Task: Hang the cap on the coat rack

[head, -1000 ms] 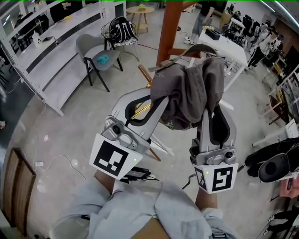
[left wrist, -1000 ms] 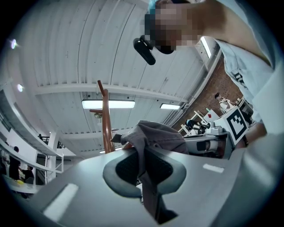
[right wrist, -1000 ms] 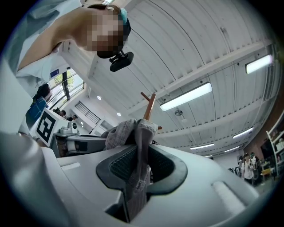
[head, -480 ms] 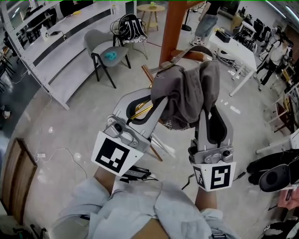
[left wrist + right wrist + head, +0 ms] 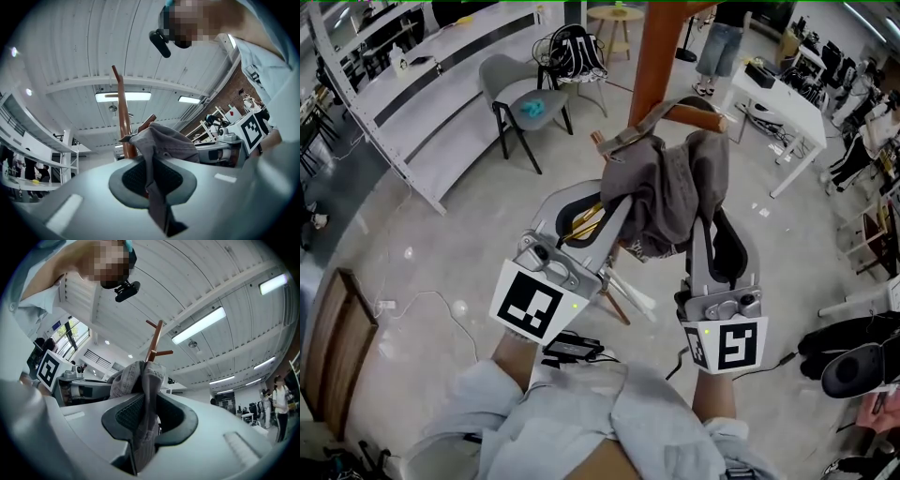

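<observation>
A grey cap (image 5: 675, 192) hangs between my two grippers, right in front of the brown wooden coat rack post (image 5: 661, 52). My left gripper (image 5: 614, 202) is shut on the cap's left edge; in the left gripper view the fabric (image 5: 157, 154) is pinched between the jaws with the post (image 5: 123, 117) behind it. My right gripper (image 5: 708, 211) is shut on the cap's right side, and the right gripper view shows cloth (image 5: 143, 404) clamped in its jaws below the rack's pegs (image 5: 159, 341). A peg (image 5: 694, 117) pokes out just above the cap.
A grey chair (image 5: 525, 108) and a long white shelf unit (image 5: 403, 84) stand to the left. A white table (image 5: 778, 94) is at the right, with people further back. Cables and a power strip (image 5: 572, 347) lie on the floor near my feet.
Both grippers have moved together with the cap closer to the coat rack post, and the cap now overlaps the peg. The jaws stay clamped on the cap.
</observation>
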{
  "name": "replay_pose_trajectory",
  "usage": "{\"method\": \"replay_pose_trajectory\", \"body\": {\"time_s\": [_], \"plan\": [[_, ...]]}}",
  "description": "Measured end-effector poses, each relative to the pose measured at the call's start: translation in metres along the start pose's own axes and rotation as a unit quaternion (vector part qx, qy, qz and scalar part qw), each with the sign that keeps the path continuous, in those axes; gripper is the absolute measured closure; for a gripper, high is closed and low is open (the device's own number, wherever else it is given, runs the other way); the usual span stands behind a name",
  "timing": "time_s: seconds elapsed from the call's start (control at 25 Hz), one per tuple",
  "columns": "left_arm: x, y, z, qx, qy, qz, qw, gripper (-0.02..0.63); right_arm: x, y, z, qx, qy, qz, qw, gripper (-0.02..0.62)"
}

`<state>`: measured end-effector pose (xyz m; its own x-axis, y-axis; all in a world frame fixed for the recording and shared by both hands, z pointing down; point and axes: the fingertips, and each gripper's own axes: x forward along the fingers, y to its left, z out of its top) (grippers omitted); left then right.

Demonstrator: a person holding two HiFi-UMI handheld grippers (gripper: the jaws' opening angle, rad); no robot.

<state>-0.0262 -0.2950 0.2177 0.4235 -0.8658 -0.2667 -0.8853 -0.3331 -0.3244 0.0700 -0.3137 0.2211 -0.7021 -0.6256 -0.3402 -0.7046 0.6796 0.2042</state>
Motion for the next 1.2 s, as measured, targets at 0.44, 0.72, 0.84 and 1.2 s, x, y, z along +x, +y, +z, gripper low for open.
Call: {"method": "replay_pose_trajectory", "body": {"time_s": [0.44, 0.72, 0.84, 1.2], "plan": [[0.001, 0.003, -0.025, -0.023, 0.033, 0.02, 0.999, 0.589, 0.009, -0.001, -0.029, 0.013, 0.026, 0.016, 0.999, 0.512], [0.003, 0.004, -0.037, -0.029, 0.037, 0.026, 0.9986, 0.589, 0.014, -0.001, -0.048, 0.012, 0.045, 0.019, 0.999, 0.512], [0.001, 0.004, -0.043, -0.037, 0.044, 0.028, 0.9979, 0.589, 0.017, 0.001, -0.054, 0.009, 0.057, 0.014, 0.998, 0.512], [0.0, 0.003, -0.047, -0.052, 0.04, 0.025, 0.9975, 0.589, 0.017, 0.002, -0.06, 0.017, 0.06, 0.005, 0.998, 0.512]]}}
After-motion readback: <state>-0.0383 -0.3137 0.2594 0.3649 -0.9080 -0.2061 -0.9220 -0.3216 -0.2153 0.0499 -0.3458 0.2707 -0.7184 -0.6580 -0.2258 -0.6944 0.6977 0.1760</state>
